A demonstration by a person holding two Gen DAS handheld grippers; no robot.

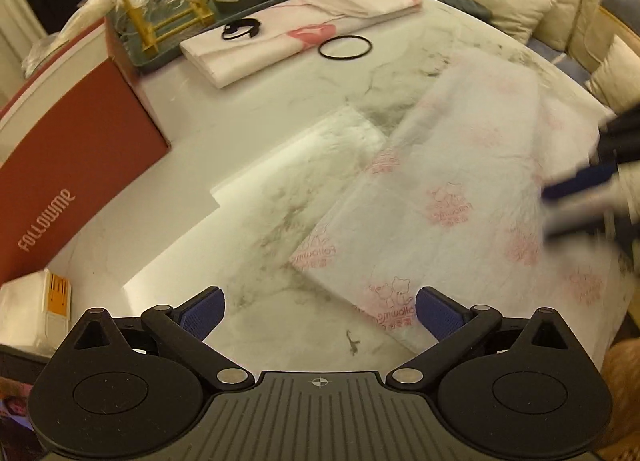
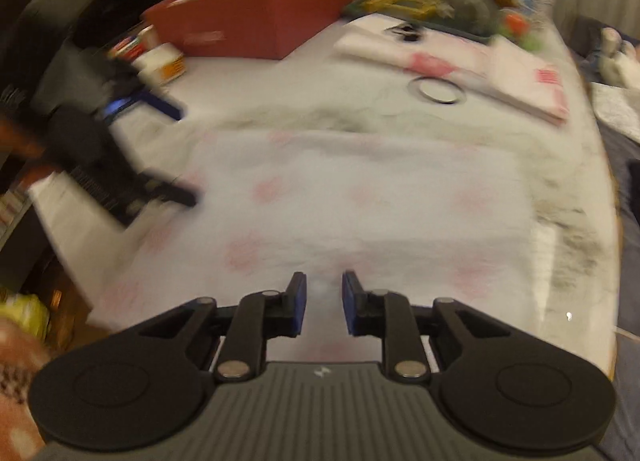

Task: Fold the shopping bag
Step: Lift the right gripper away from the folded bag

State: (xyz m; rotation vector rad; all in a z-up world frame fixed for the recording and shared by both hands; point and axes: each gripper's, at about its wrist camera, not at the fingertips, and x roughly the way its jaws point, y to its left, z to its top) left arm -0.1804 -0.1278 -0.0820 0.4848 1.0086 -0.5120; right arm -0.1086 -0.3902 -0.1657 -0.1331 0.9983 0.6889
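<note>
Left wrist view: left gripper [image 1: 318, 315] jaws wide, empty; shopping bag [image 1: 448, 197] flat ahead-right of them. Right gripper [image 2: 324, 303] jaws narrowly parted, empty, over bag. Thin, limp, light, likely slippery; pinch an edge.

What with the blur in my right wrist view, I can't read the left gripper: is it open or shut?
Observer: Open wide. The left gripper holds nothing.
Operator: Where is it relative to the bag?
Observer: At the bag's near edge: one finger is over that edge, the other over bare table.
Operator: Any print on the bag? I only see pink smears.
Observer: Pink cats above the word Followme.
</note>
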